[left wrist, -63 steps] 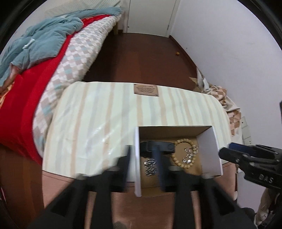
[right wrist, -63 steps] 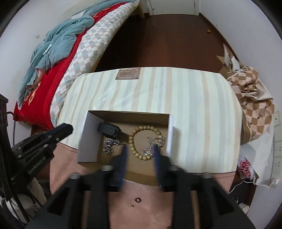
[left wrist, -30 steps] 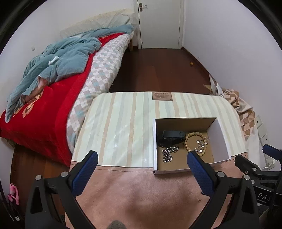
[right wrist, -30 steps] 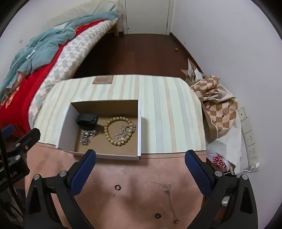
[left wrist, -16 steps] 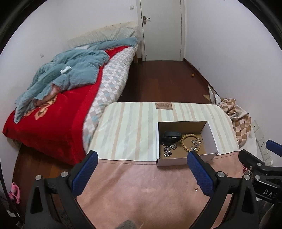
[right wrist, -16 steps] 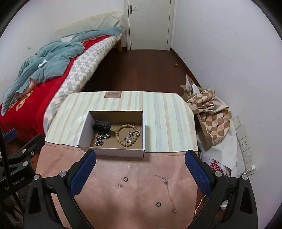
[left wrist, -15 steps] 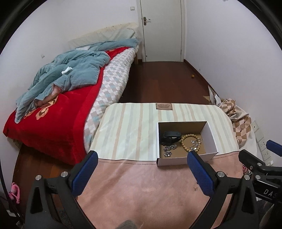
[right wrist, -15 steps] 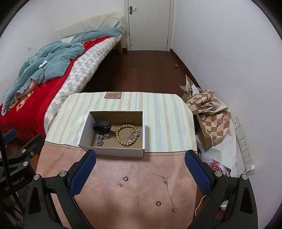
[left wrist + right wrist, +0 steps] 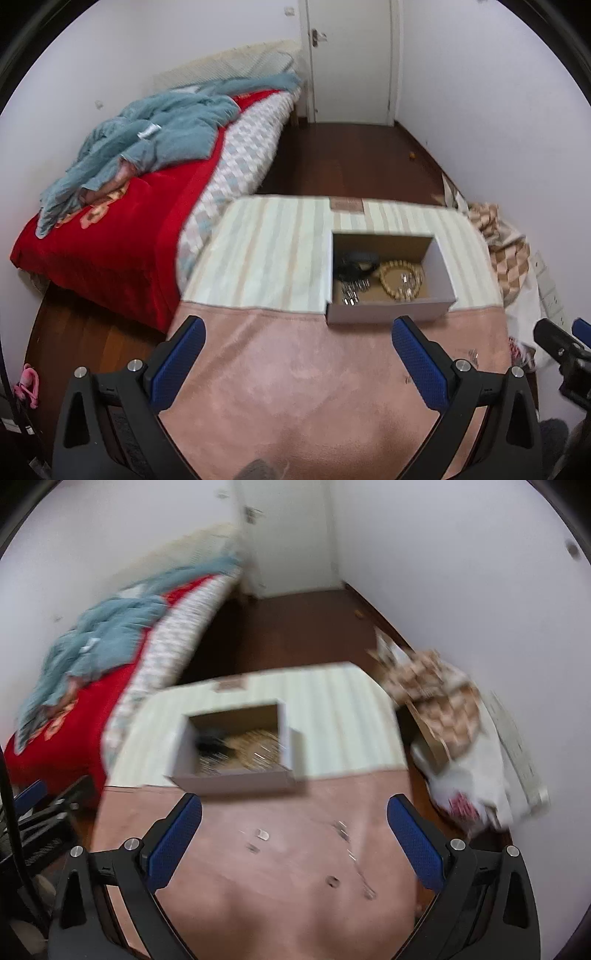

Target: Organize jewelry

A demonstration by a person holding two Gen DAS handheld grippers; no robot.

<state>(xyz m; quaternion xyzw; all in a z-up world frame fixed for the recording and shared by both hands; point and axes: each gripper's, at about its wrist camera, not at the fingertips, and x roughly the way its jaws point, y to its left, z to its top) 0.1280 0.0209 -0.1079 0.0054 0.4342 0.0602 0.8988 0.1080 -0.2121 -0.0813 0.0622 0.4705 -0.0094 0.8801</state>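
Jaws of the left gripper [image 9: 297,360] and the right gripper [image 9: 293,836] both stand wide apart and hold nothing, hovering above a counter covered near the camera by a pink suede-like cloth [image 9: 295,904]. Loose on that cloth, in the blurred right-wrist view, lie a small dark ring [image 9: 333,881], a pale ring [image 9: 263,834] with a tiny piece [image 9: 252,847] beside it, and a thin silver chain [image 9: 352,854] trailing toward the near edge. Farther on, a shallow white cardboard box [image 9: 388,314] sits on a pale striped mat [image 9: 266,258]; inside rest a tan wooden bead bracelet [image 9: 400,275], a black band [image 9: 356,260] and a silver chain cluster [image 9: 352,290]. Beyond stands a bed with a red blanket [image 9: 122,236]. Small flat rings could likely slip from broad pads or skid off the cloth, and the chain could snag or dangle outside the box.
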